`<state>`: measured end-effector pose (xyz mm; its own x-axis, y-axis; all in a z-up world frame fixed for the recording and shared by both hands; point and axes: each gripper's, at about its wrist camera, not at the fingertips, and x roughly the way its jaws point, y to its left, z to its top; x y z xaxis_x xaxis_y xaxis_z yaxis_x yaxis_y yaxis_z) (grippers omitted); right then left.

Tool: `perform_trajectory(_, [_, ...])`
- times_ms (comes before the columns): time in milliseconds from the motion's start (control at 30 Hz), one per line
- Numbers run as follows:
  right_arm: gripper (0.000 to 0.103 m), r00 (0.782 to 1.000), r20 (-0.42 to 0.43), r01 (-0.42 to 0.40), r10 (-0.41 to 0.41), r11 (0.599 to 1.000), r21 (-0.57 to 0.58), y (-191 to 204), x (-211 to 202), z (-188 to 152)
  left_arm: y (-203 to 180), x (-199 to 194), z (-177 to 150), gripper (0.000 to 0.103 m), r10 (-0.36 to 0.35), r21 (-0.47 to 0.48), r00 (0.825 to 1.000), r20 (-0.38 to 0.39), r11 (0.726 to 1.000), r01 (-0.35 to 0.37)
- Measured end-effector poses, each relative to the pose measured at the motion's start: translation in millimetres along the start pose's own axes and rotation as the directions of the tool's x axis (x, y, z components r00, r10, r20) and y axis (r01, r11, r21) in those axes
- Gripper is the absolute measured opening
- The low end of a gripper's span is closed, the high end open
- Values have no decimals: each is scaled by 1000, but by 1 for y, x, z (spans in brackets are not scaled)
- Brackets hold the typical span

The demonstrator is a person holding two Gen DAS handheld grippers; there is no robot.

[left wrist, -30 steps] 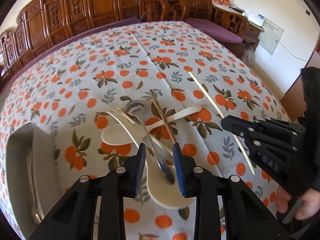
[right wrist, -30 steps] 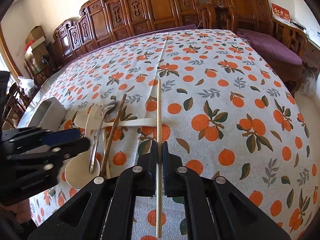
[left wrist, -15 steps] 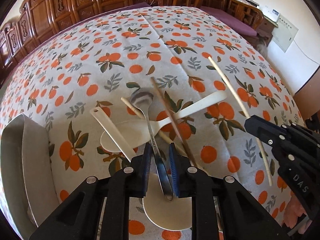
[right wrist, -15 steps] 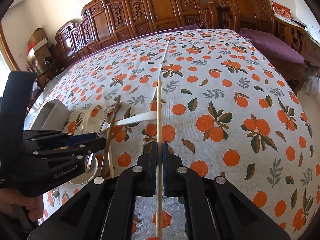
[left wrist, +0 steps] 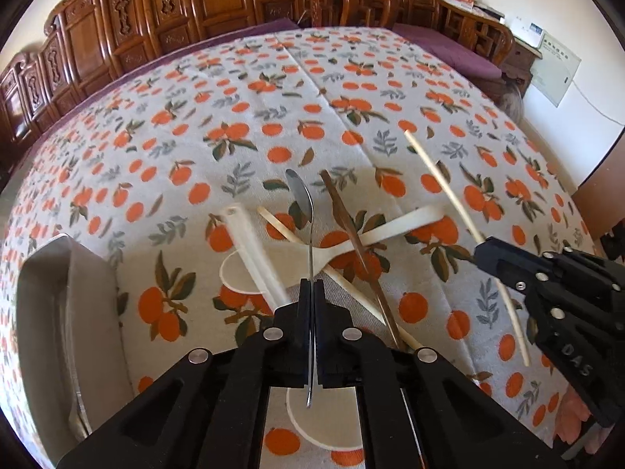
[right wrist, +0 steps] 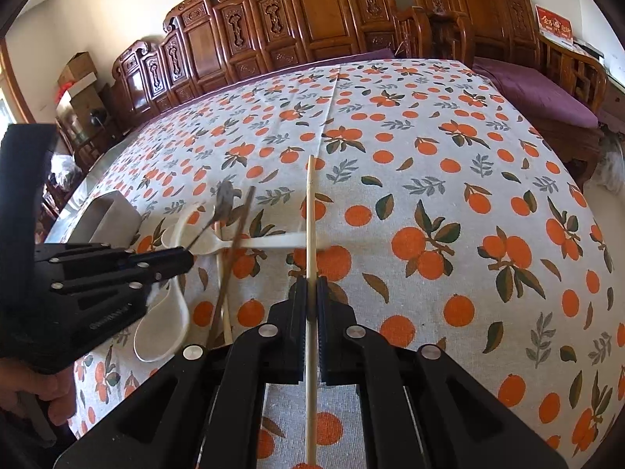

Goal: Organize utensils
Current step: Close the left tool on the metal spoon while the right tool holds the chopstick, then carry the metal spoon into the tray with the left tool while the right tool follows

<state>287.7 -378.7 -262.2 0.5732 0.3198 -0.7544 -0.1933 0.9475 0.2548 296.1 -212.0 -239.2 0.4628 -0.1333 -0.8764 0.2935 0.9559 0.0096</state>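
My left gripper (left wrist: pixel 311 287) is shut on a metal spoon (left wrist: pixel 302 199) and holds it lifted above the pile, bowl pointing away. My right gripper (right wrist: pixel 311 285) is shut on a pale chopstick (right wrist: pixel 310 211); it also shows in the left wrist view (left wrist: pixel 437 179). On the cloth lie two white rice paddles (left wrist: pixel 394 226) (left wrist: pixel 250 238), crossed, a dark brown chopstick (left wrist: pixel 351 230) and another pale chopstick (left wrist: pixel 281 226). The left gripper with the spoon (right wrist: pixel 224 199) shows at the left of the right wrist view.
A grey metal container (left wrist: pixel 58 312) stands on the table to the left of the pile, also in the right wrist view (right wrist: pixel 109 215). The table has an orange-print cloth (right wrist: pixel 429 156). Carved wooden chairs (right wrist: pixel 312 11) line the far side.
My left gripper has closed on the metal spoon and lifted it off the pile. My right gripper stays shut on the pale chopstick, raised a little.
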Motion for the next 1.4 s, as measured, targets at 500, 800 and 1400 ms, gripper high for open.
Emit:
perform_trajectory(500, [6, 998, 31, -53, 55, 998, -43, 36, -10, 5, 25, -61, -13, 1, -8, -8, 996, 87, 1000, 9])
perform_trajectory(800, [6, 996, 34, -75, 80, 988, -137, 79, -16, 0, 51, -87, -33, 1, -2, -31, 994, 114, 1000, 6])
perform_trajectory(1400, [6, 983, 65, -151, 174, 952, -267, 149, -39, -9, 112, -108, -66, 1, 64, -87, 991, 120, 995, -54])
